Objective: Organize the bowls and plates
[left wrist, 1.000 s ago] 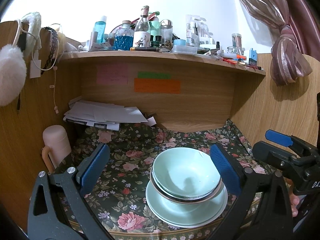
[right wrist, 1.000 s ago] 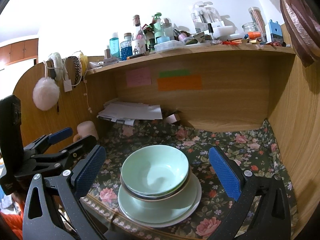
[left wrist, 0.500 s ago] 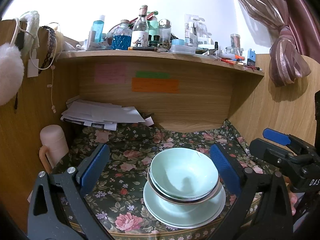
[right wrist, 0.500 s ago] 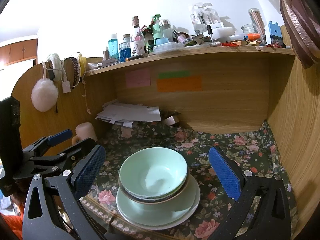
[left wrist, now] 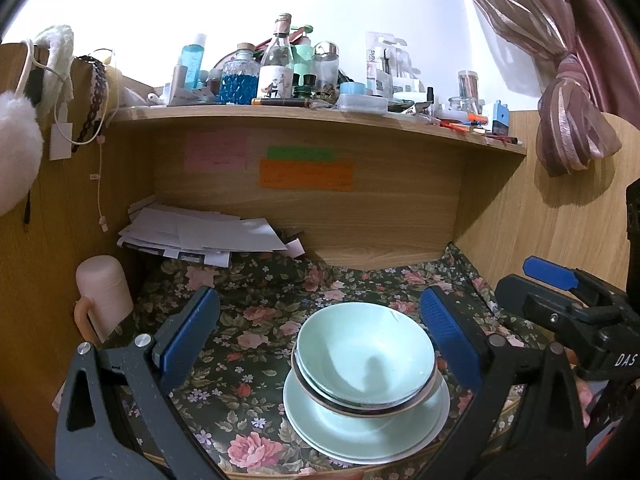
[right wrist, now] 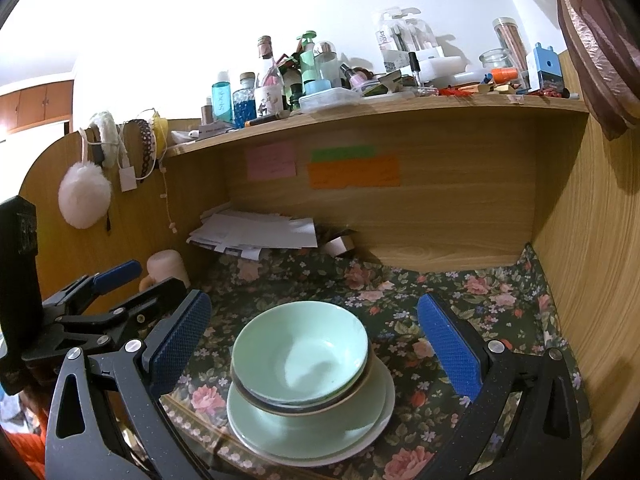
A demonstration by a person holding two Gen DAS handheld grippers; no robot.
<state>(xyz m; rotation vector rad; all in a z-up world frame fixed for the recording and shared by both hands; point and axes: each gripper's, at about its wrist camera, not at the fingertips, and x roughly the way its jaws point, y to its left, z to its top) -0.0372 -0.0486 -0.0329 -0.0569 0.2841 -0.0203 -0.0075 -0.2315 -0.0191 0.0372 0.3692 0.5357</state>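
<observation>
Bright overhead light, strong fisheye bend

The white wall (left wrist: pixel 360 0) blows out; the shelf (right wrist: pixel 380 108) shades the recess beneath; edges curve and darken; focus stays sharp.

Floral-clothed desk (left wrist: pixel 256 364) bears stacked dishes (left wrist: pixel 366 392), papers (left wrist: pixel 200 236), mug (left wrist: pixel 105 296).

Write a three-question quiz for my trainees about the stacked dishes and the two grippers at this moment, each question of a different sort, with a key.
1. True or false: the left gripper is shut on the top bowl.
2. What do the nested bowls rest on? A) plates B) papers C) the shelf
3. Fill in: the tablecloth has a ______ pattern.

Key: 1 false, both the left and the right gripper are open and hold nothing. 2 A, the plates. 3 floral.
</observation>
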